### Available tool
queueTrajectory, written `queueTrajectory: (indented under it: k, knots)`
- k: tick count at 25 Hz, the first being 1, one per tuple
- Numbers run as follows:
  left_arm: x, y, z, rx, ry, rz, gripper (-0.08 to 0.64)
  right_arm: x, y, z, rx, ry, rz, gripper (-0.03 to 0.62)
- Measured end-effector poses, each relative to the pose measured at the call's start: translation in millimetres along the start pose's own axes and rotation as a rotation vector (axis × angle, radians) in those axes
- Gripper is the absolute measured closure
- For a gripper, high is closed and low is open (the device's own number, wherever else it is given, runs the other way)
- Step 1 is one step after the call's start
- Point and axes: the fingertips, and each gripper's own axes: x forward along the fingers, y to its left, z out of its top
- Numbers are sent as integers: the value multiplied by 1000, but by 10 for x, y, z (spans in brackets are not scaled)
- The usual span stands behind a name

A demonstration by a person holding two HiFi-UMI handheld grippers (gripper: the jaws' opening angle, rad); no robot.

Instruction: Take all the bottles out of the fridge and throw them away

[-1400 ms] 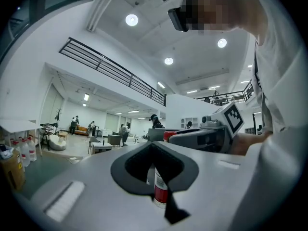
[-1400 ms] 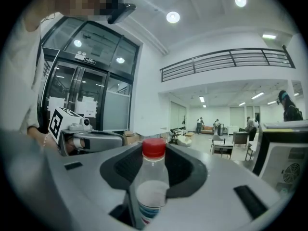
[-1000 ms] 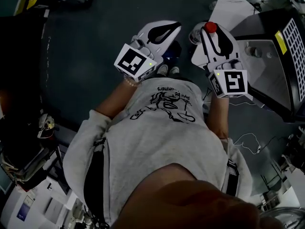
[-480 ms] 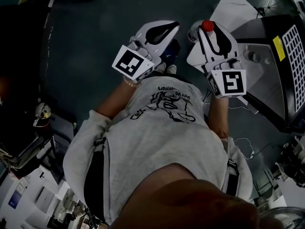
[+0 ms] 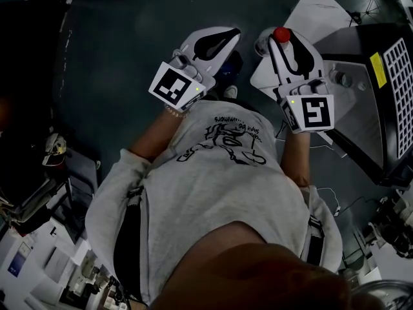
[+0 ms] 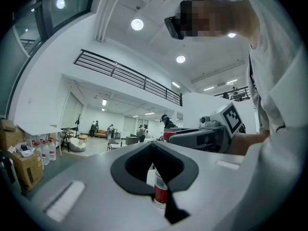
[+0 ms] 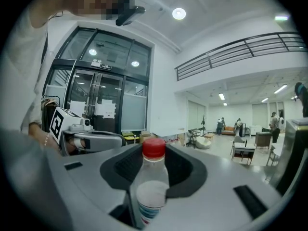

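The dark floor (image 5: 110,76) fills most of the head view. At my right stands a black unit (image 5: 395,141) with a pale panel (image 5: 316,11) beside it; whether that is the fridge I cannot tell. My grey shirt (image 5: 219,186) takes the middle, with both tools held out about level in front of it. My right tool (image 5: 287,42) is clamped at a middling width on the bottle (image 7: 150,189); it stands upright between the pads, its neck and red cap (image 7: 154,148) above the jaws and its body below them. So this bottle is out of the fridge, and what is left for it, as I judge, is the throwing away. My left tool (image 5: 233,34) stands closed, tips meeting, and carries nothing. A red-labelled strip shows through its slot in the left gripper view; I take that for the lower body of the same bottle beyond it, not a second one held. The bottle is clear, thin plastic; I expect it to be light, springy under a squeeze, and smooth and round enough to twist or slide in the pads. The firm place to hold is high, at the shoulder under the cap where the wall is stiffest — about where my pads sit now; a hard pinch lower down would likely only buckle it.
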Motion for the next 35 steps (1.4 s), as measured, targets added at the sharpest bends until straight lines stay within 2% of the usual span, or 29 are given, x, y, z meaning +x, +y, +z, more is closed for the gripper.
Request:
queueTrajectory:
  k: [14,19,29,35]
  knots:
    - [-187,282,-157,3,47,-51,551,306,194,-141,21,31,-22,446]
    - [-290,336,-366,-47,126,-59,551,396,306,-327,45,59,-23,448]
    - [-430,286,-755,-83,182,-89,551,368,516,-754,99,103,-34,448]
    - [-456,299,-1002,-69,190,-95,551,442,607,-1112,109,112,-47,448]
